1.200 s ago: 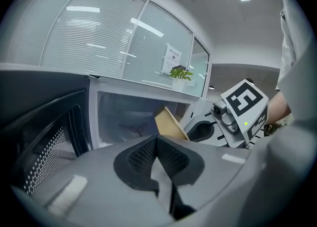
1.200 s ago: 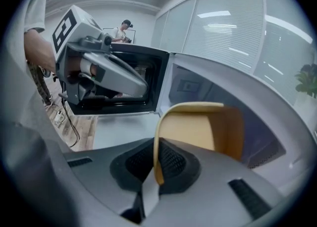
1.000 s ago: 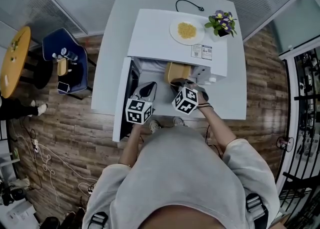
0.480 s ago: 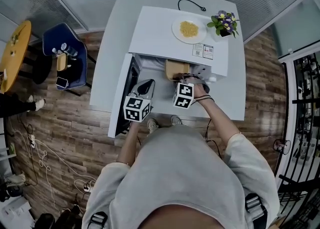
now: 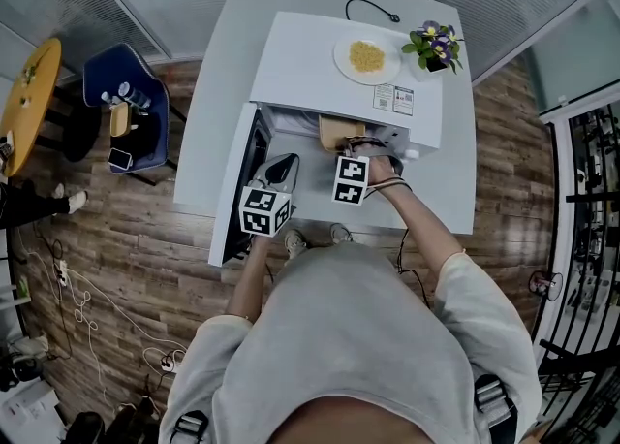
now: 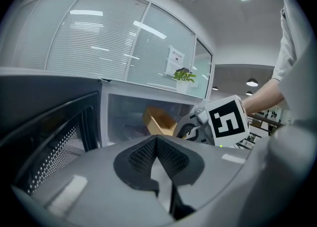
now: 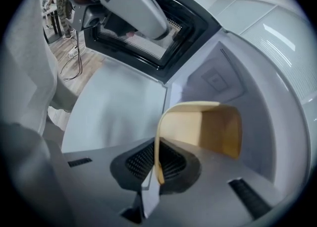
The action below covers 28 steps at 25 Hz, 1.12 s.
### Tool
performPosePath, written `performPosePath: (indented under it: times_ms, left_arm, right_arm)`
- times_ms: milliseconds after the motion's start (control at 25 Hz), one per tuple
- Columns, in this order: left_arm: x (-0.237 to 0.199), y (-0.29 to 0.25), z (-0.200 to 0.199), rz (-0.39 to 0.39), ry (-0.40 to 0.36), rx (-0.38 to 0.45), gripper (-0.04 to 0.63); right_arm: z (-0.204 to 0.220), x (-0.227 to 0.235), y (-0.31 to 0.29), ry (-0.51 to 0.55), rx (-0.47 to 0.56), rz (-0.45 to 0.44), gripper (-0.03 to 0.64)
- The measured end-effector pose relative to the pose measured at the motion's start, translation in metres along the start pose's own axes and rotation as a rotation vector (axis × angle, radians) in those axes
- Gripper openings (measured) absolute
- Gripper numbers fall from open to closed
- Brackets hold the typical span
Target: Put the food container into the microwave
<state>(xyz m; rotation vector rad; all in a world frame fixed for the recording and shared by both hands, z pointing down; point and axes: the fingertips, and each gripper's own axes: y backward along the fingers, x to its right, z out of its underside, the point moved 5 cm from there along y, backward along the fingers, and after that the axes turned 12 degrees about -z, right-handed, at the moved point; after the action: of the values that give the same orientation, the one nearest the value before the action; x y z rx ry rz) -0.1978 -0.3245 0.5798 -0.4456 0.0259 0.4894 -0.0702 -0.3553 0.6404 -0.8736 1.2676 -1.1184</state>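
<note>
The right gripper (image 7: 156,166), clamped on a wall of the tan open food container (image 7: 208,132), has lowered it toward twelve o'clock, apparently inside the white boxy microwave (image 5: 300,64), nearly placed; the left gripper (image 6: 157,146) sits closed, empty.

The head view is looking steeply down from above the person (image 5: 339,335) onto the microwave (image 5: 310,64) on its white table (image 5: 218,74). The left gripper view is sitting low and close, facing level into the open cavity. The right gripper view is peering down into it from nearer. All three are sharing the food container (image 5: 341,132).
</note>
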Motion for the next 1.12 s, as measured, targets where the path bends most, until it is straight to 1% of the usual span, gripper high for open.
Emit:
performPosePath:
  times_ms: [320,640,760,1120]
  left_arm:
    - [-0.001,-0.001,0.000,-0.001,0.001,-0.006,0.011]
    - [-0.001,0.000,0.001,-0.003,0.002,-0.008,0.011]
    - [-0.001,0.001,0.001,-0.004,0.004,-0.011,0.011]
    - [-0.005,0.001,0.000,-0.013,0.013,-0.016,0.011]
  right_arm:
    - [-0.003,0.013,-0.007,-0.026,-0.001,0.010,0.015]
    - [-0.005,0.027,-0.016,-0.012,-0.023,0.029,0.017]
    - [-0.008,0.033,-0.019,-0.020,-0.016,0.032,0.017]
    - [-0.009,0.054,-0.026,-0.025,-0.037,0.078,0.017]
